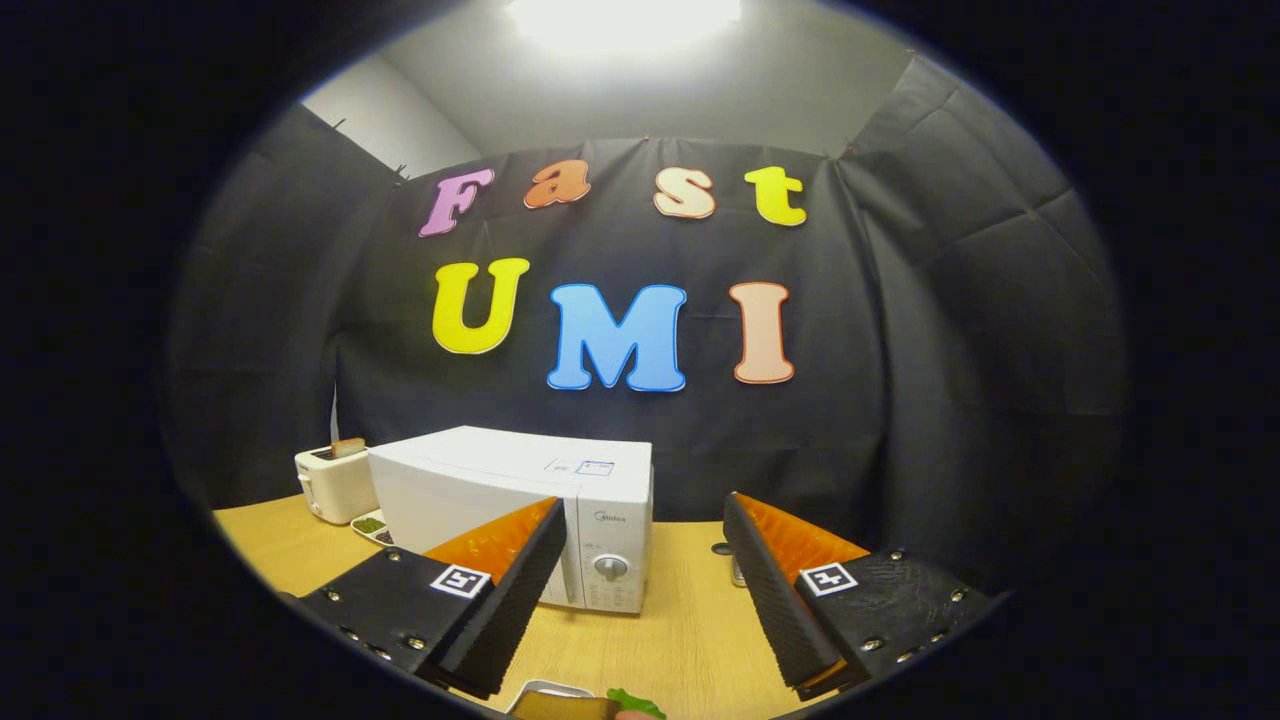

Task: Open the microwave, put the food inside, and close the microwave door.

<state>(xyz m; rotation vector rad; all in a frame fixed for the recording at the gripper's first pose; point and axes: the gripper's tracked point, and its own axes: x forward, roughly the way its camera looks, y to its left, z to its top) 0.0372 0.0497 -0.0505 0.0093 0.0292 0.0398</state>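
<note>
Setting: wooden table (690,640) in a booth draped in black cloth.
Microwave (520,505): centre-left, door closed, beyond the fingers.
Food (590,705): bottom centre, on a tray; looks soft and light, so probably best taken by the tray rim.
Gripper (645,545): fingers wide apart, holding nothing.
Toaster (335,482): left, behind the microwave.

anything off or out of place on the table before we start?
Nothing stands out. The microwave sits upright on the table, apparently shut. The toaster beside it stands straight with a slice in its slot. The food lies just below the fingers of the hand-held gripper, which is open and holds nothing. No spills.
</note>
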